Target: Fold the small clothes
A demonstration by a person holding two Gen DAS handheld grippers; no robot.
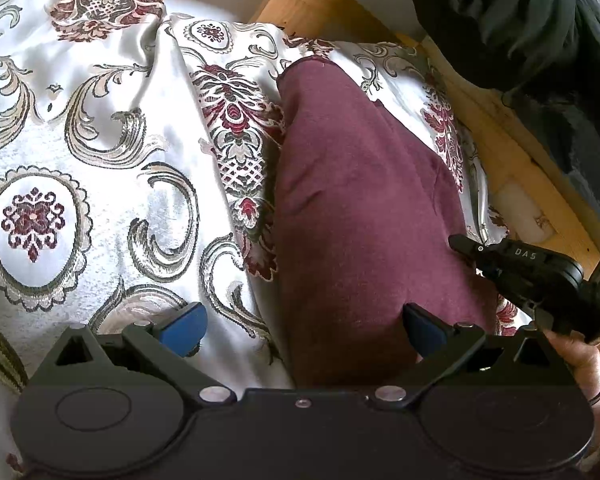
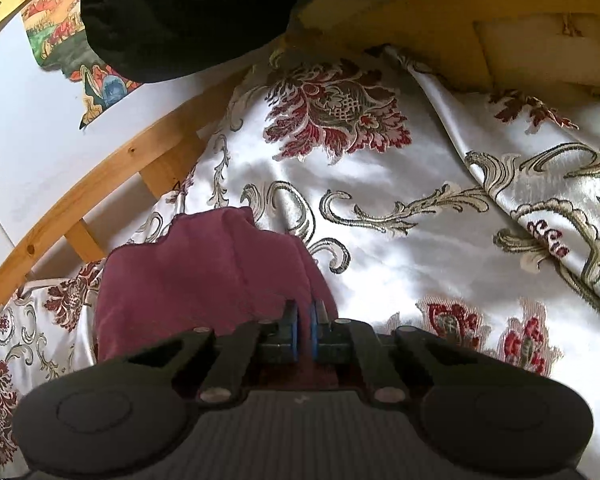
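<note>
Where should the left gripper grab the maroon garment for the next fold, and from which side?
Probably the near left edge of the maroon garment, coming from the bedspread side. That long edge lies straight and exposed between the open left gripper fingers, so one finger could slip under it. The right gripper is already shut on the opposite near edge, giving a matching hold.

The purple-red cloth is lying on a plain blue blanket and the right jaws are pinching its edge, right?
Not quite. The maroon cloth lies on a white bedspread with a dark red and gold floral pattern, not plain blue. The right wrist view shows this, and the right gripper pinching its edge.
</note>
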